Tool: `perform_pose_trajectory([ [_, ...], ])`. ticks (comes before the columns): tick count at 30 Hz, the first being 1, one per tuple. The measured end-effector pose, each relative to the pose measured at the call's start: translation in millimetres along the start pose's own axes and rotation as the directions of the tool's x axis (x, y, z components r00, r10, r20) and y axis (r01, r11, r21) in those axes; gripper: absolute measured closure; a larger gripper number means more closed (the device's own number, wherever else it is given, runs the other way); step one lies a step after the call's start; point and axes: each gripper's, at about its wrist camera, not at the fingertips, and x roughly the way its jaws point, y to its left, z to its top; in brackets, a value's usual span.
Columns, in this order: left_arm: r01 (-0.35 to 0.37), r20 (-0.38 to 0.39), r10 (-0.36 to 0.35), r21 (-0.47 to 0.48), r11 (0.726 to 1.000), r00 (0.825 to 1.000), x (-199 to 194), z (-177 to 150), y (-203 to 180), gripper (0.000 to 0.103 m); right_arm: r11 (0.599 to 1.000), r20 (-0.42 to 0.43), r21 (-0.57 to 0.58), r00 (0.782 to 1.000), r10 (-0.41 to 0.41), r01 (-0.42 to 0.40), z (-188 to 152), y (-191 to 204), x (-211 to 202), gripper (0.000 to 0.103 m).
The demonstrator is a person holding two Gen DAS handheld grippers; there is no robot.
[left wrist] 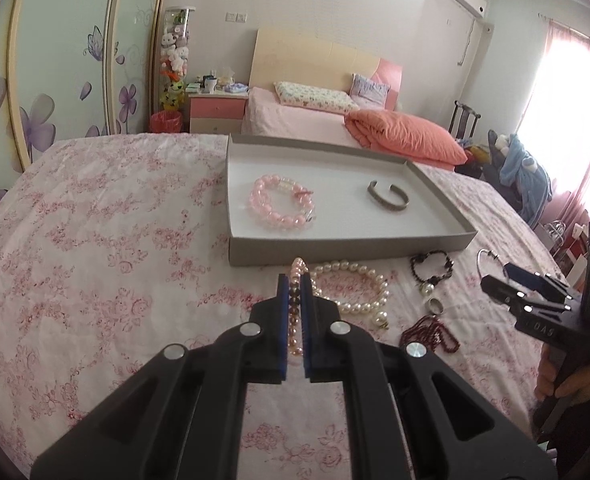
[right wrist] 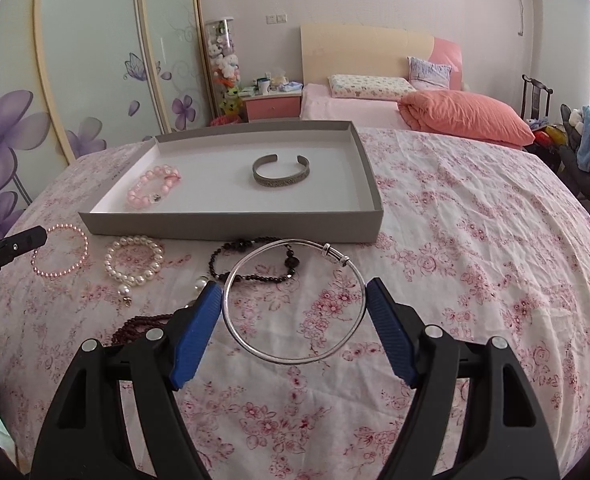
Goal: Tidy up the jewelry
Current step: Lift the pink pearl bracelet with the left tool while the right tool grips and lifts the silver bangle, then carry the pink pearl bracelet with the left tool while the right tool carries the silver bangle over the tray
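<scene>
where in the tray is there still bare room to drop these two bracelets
In the tray, bare floor lies between the pink bead bracelet and the metal cuff, and between the cuff and the right wall. It is crowded on the bedspread before the tray's front wall, where the white pearl bracelet and black bead bracelet lie.
</scene>
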Motion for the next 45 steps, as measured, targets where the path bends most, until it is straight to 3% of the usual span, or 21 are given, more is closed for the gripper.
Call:
perform_pose_trajectory([
  [11, 0.005, 0.077, -0.006, 0.015, 1.000, 0.997, -20, 4, -16, 0.097, 1.000, 0.089, -0.009, 0.996, 0.021, -0.020, 3, 12, -19, 0.029],
  [23, 0.001, 0.164, -0.006, 0.033, 0.999, 0.986, -36, 17, -37, 0.096, 0.999, 0.244, -0.034, 0.970, 0.020, -0.012, 21, 25, -44, 0.029],
  [35, -0.015, 0.224, 0.004, 0.049, 0.999, 0.975, -33, 38, -55, 0.097, 0.999, 0.355, -0.037, 0.935, 0.008, 0.005, 47, 28, -49, 0.029],
  [45, -0.044, 0.228, 0.036, 0.032, 0.998, 0.973, -4, 62, -54, 0.097, 0.999, 0.371, -0.022, 0.928, -0.022, 0.033, 70, 23, -25, 0.029],
])
